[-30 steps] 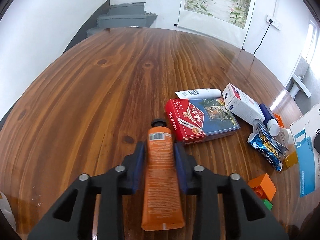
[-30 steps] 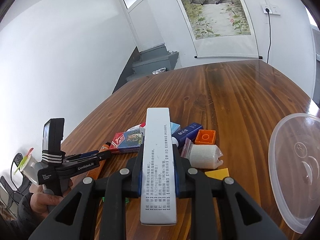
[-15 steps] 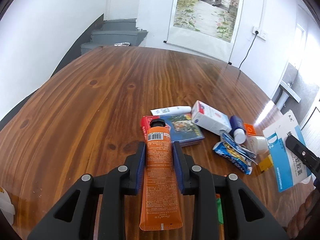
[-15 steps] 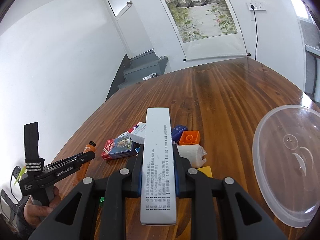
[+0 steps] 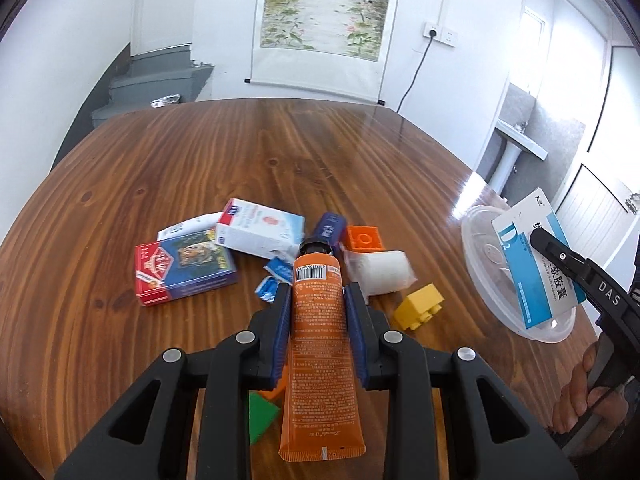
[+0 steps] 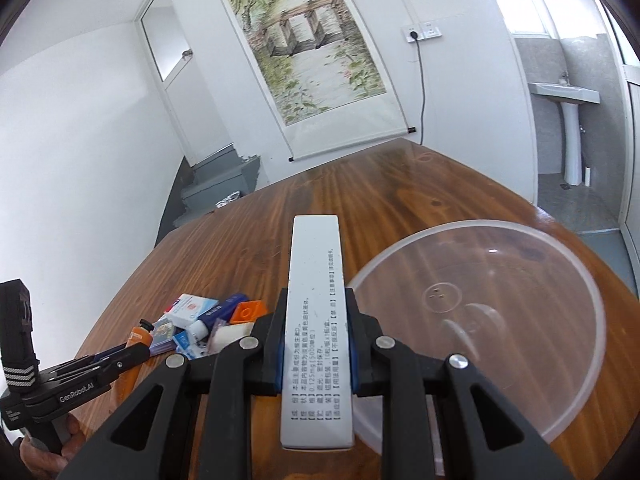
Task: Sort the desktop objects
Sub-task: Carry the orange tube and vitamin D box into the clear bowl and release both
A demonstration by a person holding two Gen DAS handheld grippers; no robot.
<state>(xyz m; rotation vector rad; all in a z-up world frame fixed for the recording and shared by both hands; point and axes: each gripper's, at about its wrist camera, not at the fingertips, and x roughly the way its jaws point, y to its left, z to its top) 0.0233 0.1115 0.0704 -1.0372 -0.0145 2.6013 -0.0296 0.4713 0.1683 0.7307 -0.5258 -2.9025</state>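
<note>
My left gripper (image 5: 319, 294) is shut on an orange tube (image 5: 319, 344) with a black cap, held above the pile on the wooden table (image 5: 200, 160). My right gripper (image 6: 313, 300) is shut on a white medicine box (image 6: 316, 320), held at the left rim of a clear plastic bowl (image 6: 500, 320). In the left wrist view the box (image 5: 532, 264), blue and white, hangs over the bowl (image 5: 484, 264) at the right. The pile holds a red card box (image 5: 182, 268), a white box (image 5: 260, 232), a blue tube (image 5: 330, 228), an orange brick (image 5: 364, 238), a white roll (image 5: 380, 272) and a yellow brick (image 5: 418, 306).
A green brick (image 5: 260, 412) lies under my left gripper. Small blue sachets (image 5: 276, 276) lie in the pile. The left gripper (image 6: 100, 368) shows at the lower left of the right wrist view. A wall scroll (image 5: 324, 4) hangs beyond the table's far edge.
Both grippers have risen and swung right. The left now holds the orange tube over the pile's middle. The right has carried the white box to the bowl's rim.
</note>
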